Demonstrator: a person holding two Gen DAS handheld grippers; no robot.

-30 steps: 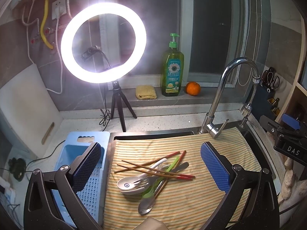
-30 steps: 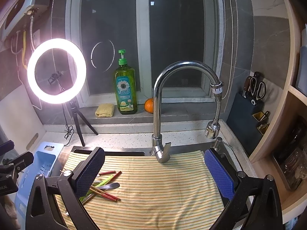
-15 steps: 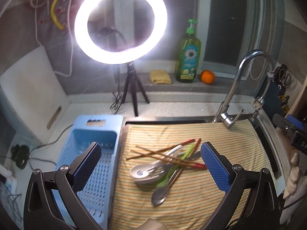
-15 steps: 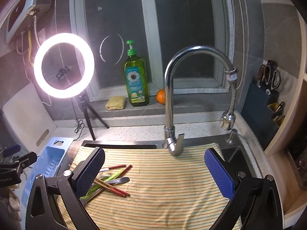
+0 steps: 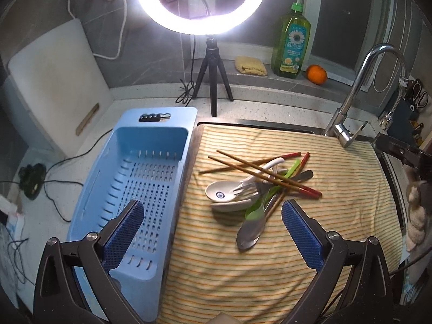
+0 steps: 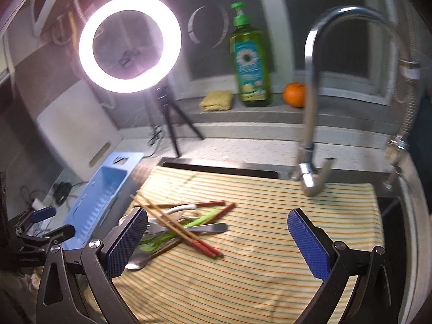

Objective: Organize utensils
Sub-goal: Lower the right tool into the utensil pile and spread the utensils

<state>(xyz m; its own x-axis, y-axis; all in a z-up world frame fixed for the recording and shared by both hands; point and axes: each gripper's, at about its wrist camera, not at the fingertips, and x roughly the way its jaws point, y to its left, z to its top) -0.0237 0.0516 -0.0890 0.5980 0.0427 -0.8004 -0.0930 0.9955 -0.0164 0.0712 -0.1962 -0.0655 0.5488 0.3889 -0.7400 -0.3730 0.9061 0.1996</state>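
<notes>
Both tools, left [image 5: 210,225] and right [image 6: 217,233], are held wide, empty, above the tangled utensils [image 5: 259,181].
Chopsticks [image 5: 270,175] judged light, slippery; ceramic spoon [image 5: 218,190] fragile, best taken mid-handle.

Pale blue basket [image 5: 140,178], yellow cloth [image 5: 270,256] striped orange and green, red-tipped brown chopsticks [image 5: 259,172], green bottle [image 5: 291,46]

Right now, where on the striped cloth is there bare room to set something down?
Free: the striped cloth right of the utensil pile, toward the faucet, and its near strip between the left gripper fingers. The blue basket is bare inside. Crowded: the pile.
</notes>
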